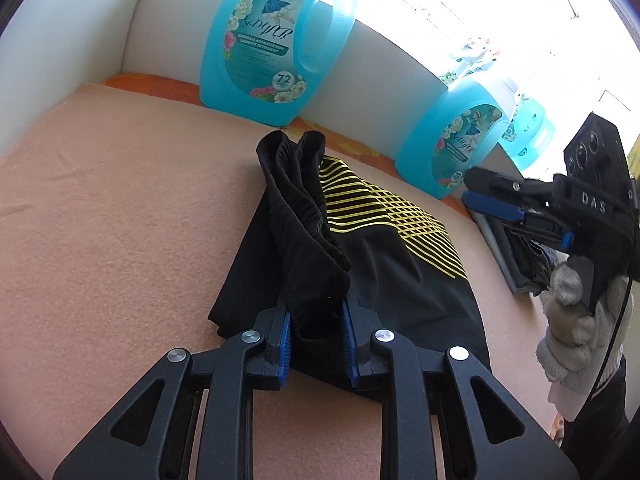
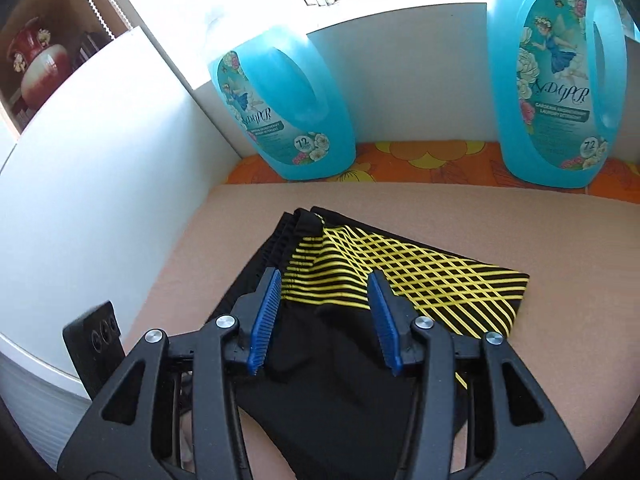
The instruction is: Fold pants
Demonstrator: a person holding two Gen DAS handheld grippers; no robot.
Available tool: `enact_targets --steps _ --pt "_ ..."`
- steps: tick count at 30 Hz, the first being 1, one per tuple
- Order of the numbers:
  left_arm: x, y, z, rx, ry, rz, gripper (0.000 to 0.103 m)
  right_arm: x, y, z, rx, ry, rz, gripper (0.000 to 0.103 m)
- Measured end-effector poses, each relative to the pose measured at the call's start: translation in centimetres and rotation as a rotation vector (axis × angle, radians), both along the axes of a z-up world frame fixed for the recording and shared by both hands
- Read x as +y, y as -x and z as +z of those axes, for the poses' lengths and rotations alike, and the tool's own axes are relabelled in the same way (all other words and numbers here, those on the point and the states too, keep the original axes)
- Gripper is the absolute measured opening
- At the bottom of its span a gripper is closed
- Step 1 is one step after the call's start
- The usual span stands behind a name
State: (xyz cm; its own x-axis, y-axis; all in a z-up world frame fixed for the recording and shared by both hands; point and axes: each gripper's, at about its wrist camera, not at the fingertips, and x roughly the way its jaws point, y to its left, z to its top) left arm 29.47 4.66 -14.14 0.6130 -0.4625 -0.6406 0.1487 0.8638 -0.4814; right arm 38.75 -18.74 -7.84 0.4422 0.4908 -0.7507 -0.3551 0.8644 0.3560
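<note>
Peach-coloured felt, matte and faintly fuzzy, covers the work surface (image 1: 100, 208) spreading out ahead of both grippers, with a strip of orange floral cloth (image 2: 420, 160) along its far edge. Beyond that stand the big translucent blue detergent jugs (image 1: 276, 40), glossy plastic, rounded shoulders, moulded handles, backed against a white wall. Now to the job itself: the black pants (image 1: 360, 248) lie on the felt directly in front of the left gripper (image 1: 316, 328), already gathered into a compact slab, smooth knit with a panel of thin yellow stripes crossing into a lattice. So the folding looks well along, though the top layer remains bunched in a soft ridged roll rather than lying flat; it needs setting down and smoothing. That roll runs straight back into the left gripper, whose blue ribbed pads sit narrowly apart with the dark fabric pinched between them, so it has hold of the cloth. The right gripper (image 2: 324, 320) hovers over the striped end with its jaws standing about half open, nothing clamped, cloth merely beneath them. Off to the left gripper's right, a gloved hand (image 1: 576, 320) grips that other tool.
</note>
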Motion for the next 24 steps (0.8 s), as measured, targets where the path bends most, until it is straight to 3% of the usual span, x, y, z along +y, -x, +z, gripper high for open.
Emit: enact_targets --steps 1,2,4,7,12,15,19,24 --pt "0.3 0.2 0.1 0.009 -0.01 0.015 0.027 -0.1 0.8 -0.7 0.012 0.014 0.022 0.047" --pt "0.6 0.5 0.2 0.017 -0.03 0.043 0.04 -0.1 1.6 -1.5 0.03 0.029 0.048 0.047" --pt "1.3 0.8 0.7 0.001 -0.074 0.103 0.045 0.0 3.5 -2.9 0.054 0.071 0.096 0.047" --pt "1.8 1.9 1.8 -0.046 -0.127 0.132 0.045 0.2 6.0 -4.5 0.061 0.146 0.157 0.047" --pt "-0.2 1.1 2.5 -0.096 -0.195 0.073 0.045 0.0 7.8 -5.8 0.061 0.184 0.189 0.047" --pt "-2.5 -0.3 1.6 -0.092 -0.311 0.031 0.045 -0.2 8.2 -5.7 0.045 0.191 0.186 0.047" --pt "-2.7 -1.9 -0.4 -0.032 -0.416 0.068 0.045 -0.7 8.2 -5.3 0.045 0.172 0.172 0.047" --pt "-0.3 -1.7 -1.4 0.032 -0.346 0.101 0.048 -2.5 7.4 -5.6 0.069 0.132 0.134 0.047"
